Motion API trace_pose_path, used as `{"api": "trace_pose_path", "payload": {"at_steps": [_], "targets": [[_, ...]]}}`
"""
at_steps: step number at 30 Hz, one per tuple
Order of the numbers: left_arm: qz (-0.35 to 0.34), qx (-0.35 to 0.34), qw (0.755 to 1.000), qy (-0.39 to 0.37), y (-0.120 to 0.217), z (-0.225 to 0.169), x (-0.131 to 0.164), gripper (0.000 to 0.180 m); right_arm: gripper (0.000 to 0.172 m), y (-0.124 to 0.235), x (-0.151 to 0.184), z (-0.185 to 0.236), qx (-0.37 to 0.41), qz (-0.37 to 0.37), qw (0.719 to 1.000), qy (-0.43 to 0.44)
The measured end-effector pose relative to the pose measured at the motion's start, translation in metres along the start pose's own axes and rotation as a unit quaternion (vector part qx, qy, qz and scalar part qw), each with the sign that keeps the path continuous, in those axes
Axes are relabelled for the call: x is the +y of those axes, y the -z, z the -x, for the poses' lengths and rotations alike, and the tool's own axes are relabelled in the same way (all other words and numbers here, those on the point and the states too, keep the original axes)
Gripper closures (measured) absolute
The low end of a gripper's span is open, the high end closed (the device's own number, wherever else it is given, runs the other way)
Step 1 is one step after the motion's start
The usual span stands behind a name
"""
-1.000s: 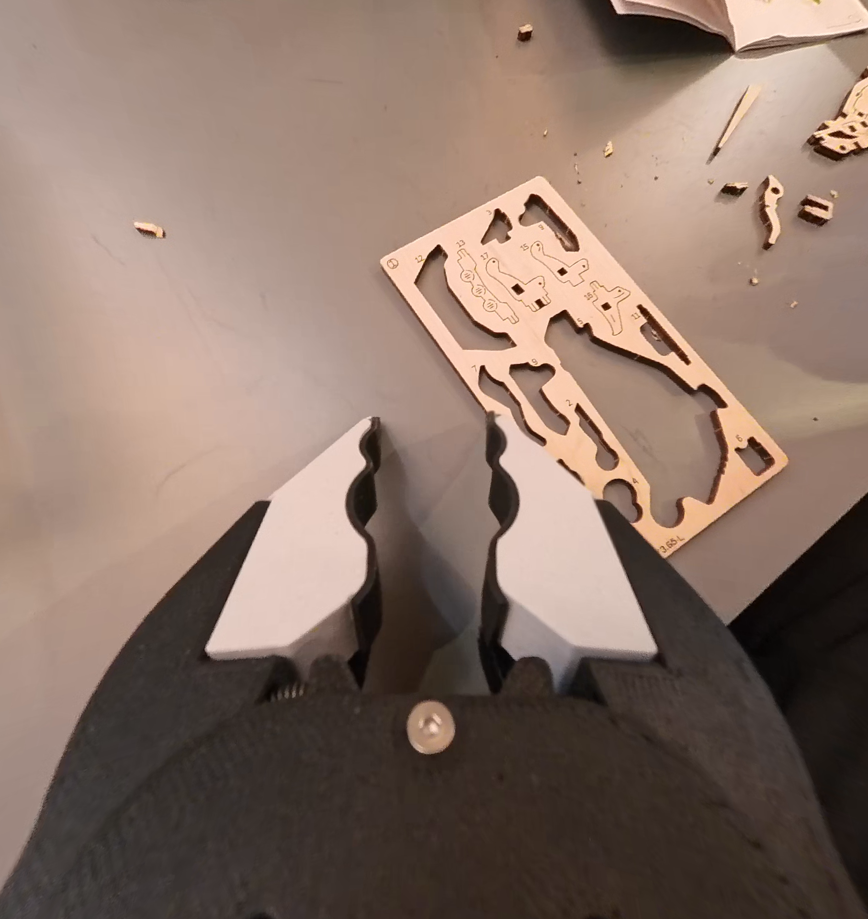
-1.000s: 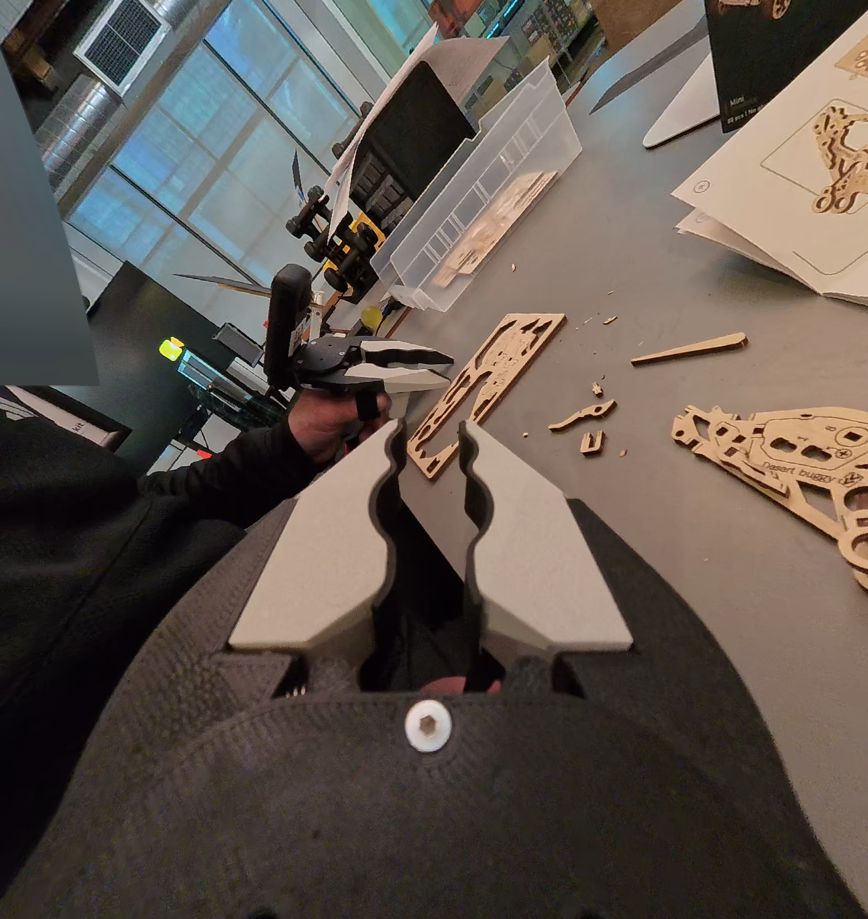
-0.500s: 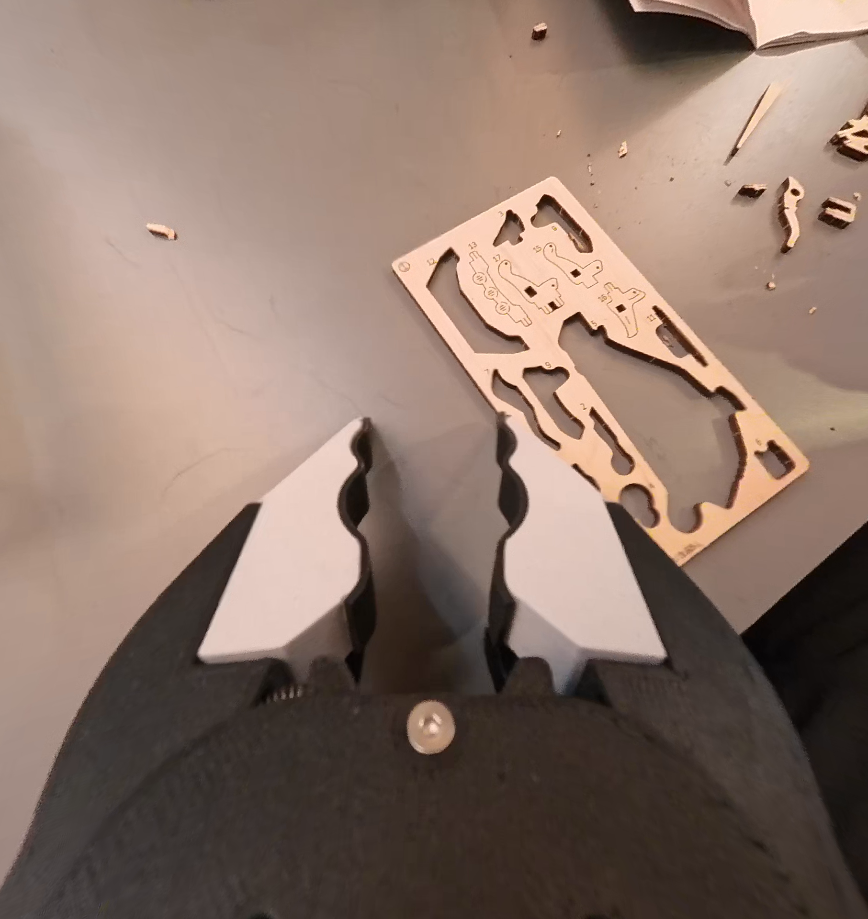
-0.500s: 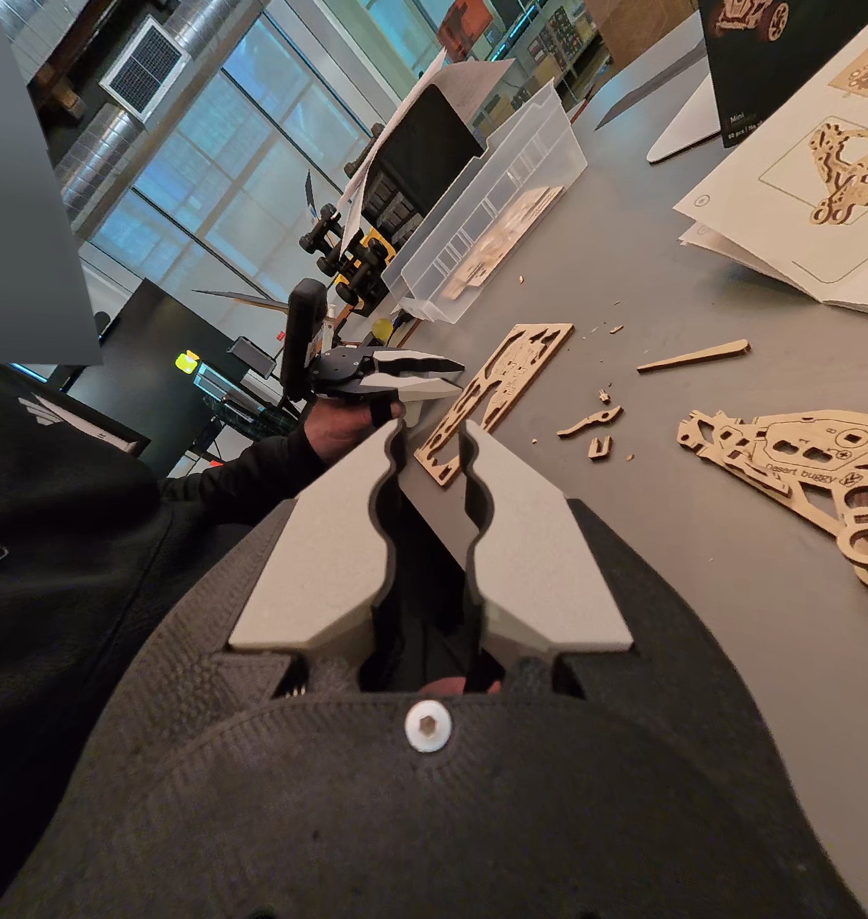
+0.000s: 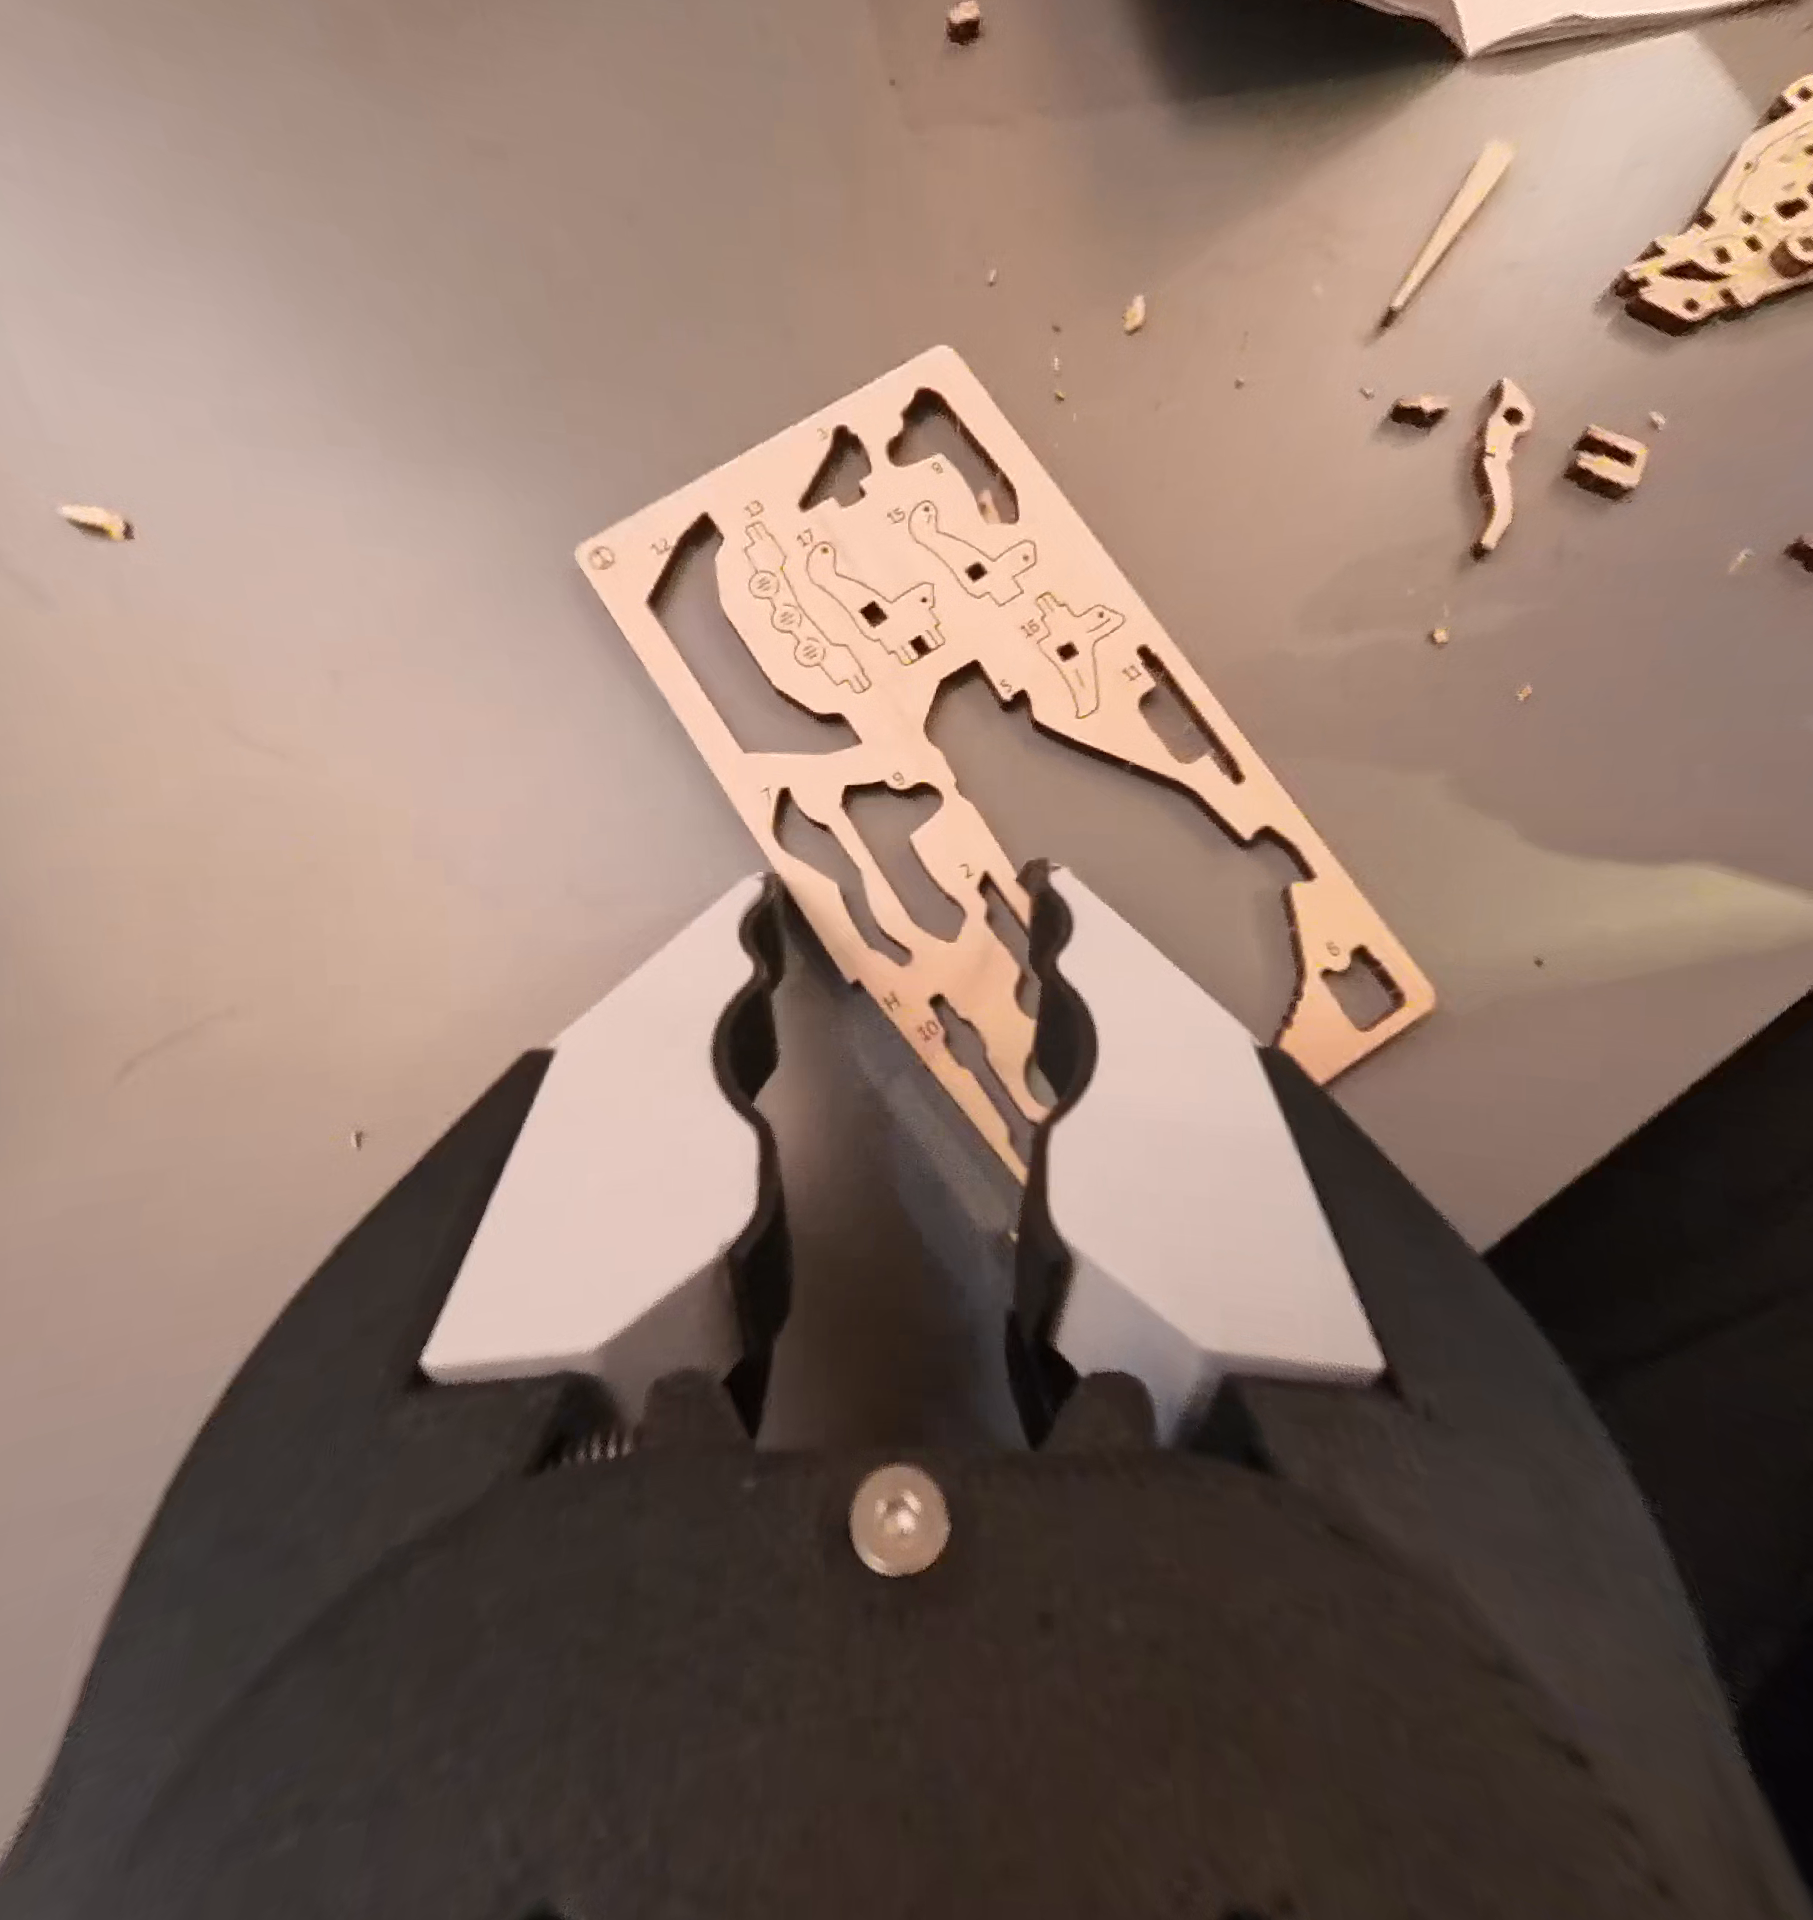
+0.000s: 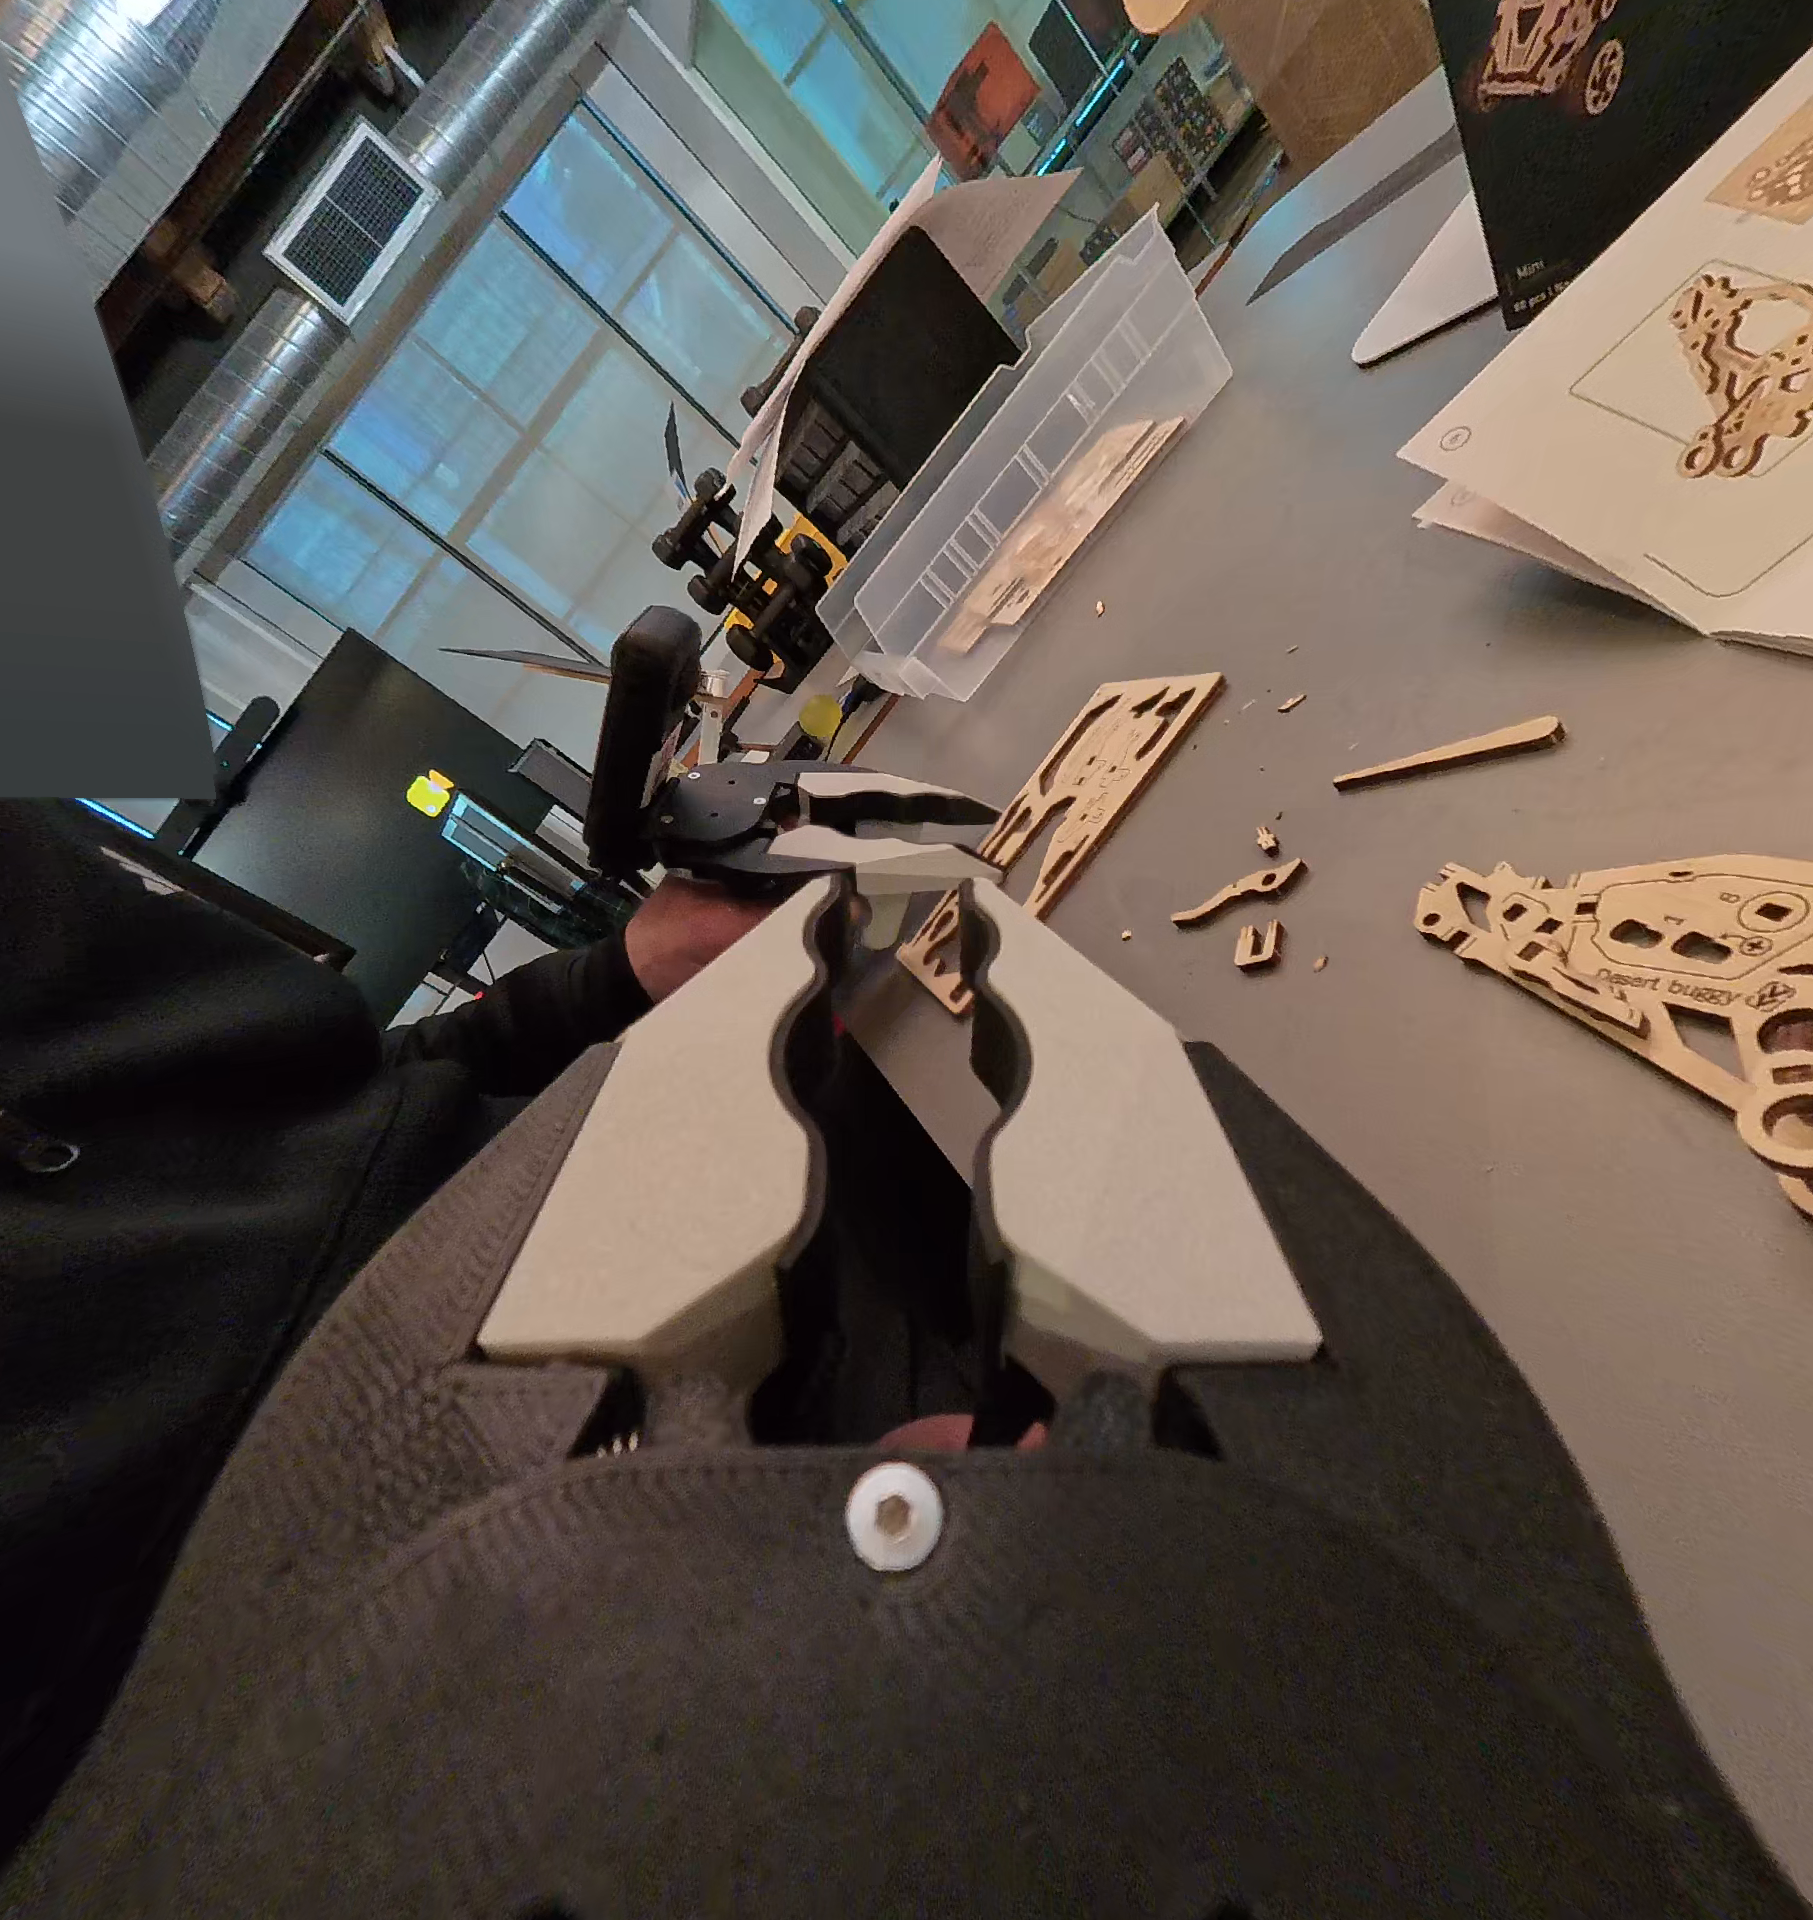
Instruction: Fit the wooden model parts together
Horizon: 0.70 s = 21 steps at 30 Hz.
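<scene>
A flat wooden parts sheet point(image 5: 985, 665) with cut-out shapes lies on the grey table point(image 5: 362, 312). My left gripper point(image 5: 900, 876) is open and empty, and its fingertips stand over the sheet's near end without pressing on it. The right wrist view shows the left gripper point(image 6: 985, 847) low over the sheet point(image 6: 1099, 769), held by a hand. My right gripper point(image 6: 902, 885) is open with nothing between its pads, and sits off the table's front edge. A partly built wooden model point(image 6: 1660, 966) lies at the right and also shows in the left wrist view point(image 5: 1754, 218).
Loose pieces lie between sheet and model: a curved part point(image 6: 1240, 894), a small notched block point(image 6: 1257, 943) and a pointed stick point(image 6: 1453, 750). An instruction booklet point(image 6: 1712, 416) and a clear plastic bin point(image 6: 1037, 488) stand farther back. The table's front edge point(image 5: 1608, 1174) is close. One gripper's finger ends stand about 25 cm off the other's.
My left gripper has moved forward and to the right, from beside the sheet to over its near end, still open. The right gripper has hardly moved.
</scene>
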<state>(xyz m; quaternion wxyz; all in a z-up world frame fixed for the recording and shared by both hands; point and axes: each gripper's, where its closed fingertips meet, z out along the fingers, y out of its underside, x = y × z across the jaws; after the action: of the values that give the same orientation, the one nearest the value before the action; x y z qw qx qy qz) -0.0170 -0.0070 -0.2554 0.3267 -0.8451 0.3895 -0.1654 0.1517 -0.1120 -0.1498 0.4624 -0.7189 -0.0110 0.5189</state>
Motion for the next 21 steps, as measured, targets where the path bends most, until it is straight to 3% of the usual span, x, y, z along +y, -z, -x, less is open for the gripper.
{"api": "trace_pose_path", "payload": {"at_steps": [2,6,16,17,21], "targets": [[-0.009,0.002,1.000,0.016,0.000,0.002,-0.002,0.139,0.154,0.001,-0.001,0.000,-0.003,-0.004,1.000,-0.003],[-0.018,-0.012,0.999,0.026,0.000,0.011,-0.002,0.164,0.154,0.003,-0.003,0.000,-0.006,-0.010,1.000,-0.008],[-0.020,-0.038,0.999,-0.004,-0.001,0.021,-0.009,0.167,0.154,0.006,-0.005,-0.001,-0.011,-0.019,1.000,-0.018],[-0.023,-0.047,0.999,-0.002,0.000,0.025,-0.010,0.180,0.154,0.007,-0.006,-0.002,-0.010,-0.019,1.000,-0.019],[-0.036,-0.050,0.998,-0.007,0.002,0.030,-0.017,0.180,0.154,0.008,-0.006,-0.004,-0.011,-0.023,0.999,-0.023]]}}
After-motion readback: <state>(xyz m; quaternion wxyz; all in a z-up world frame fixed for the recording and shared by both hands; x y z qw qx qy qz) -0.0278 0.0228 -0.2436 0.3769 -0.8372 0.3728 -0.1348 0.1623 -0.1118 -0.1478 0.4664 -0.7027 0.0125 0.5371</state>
